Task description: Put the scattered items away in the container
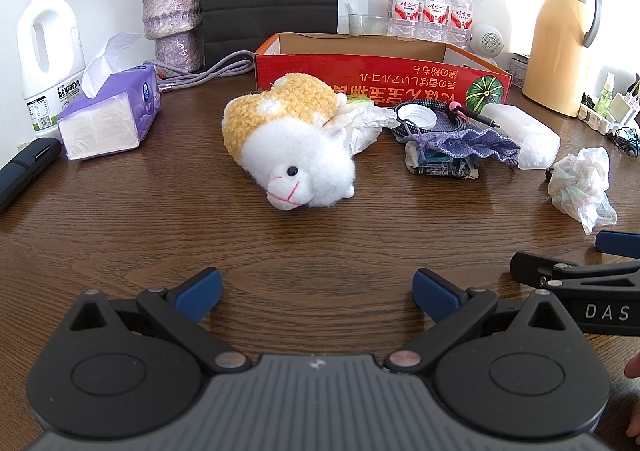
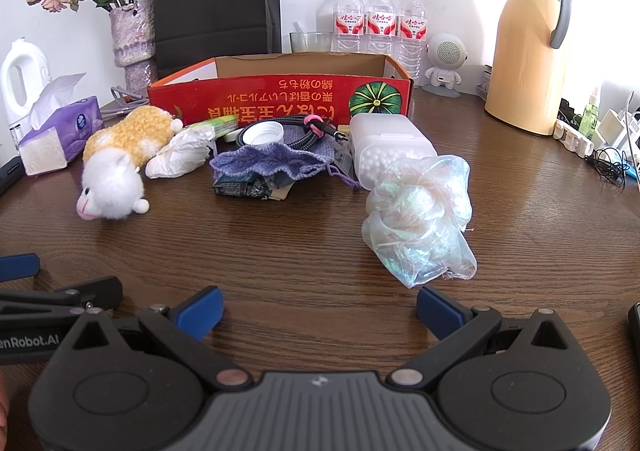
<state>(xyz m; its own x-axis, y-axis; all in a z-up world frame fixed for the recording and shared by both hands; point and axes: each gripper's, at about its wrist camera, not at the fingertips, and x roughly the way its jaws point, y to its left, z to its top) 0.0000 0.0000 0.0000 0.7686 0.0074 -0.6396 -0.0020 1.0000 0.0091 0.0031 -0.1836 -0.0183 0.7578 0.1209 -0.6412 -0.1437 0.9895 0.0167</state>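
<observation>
While both tools hover low over the wooden table point(image 1: 120, 219), the left gripper point(image 1: 316, 293) and right gripper point(image 2: 318, 309) stand spread and empty. Scattered items lie just before the red cardboard box point(image 2: 280, 91): a plush toy point(image 1: 288, 139), an iridescent mesh pouf point(image 2: 420, 211). Likely trouble: the slippery pouf squirting free, or the crowded grippers colliding.

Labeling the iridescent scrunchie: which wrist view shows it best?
Right wrist: the scrunchie lies large and whole just ahead of the open right gripper. Left wrist shows it only small and distorted near the right edge.
</observation>
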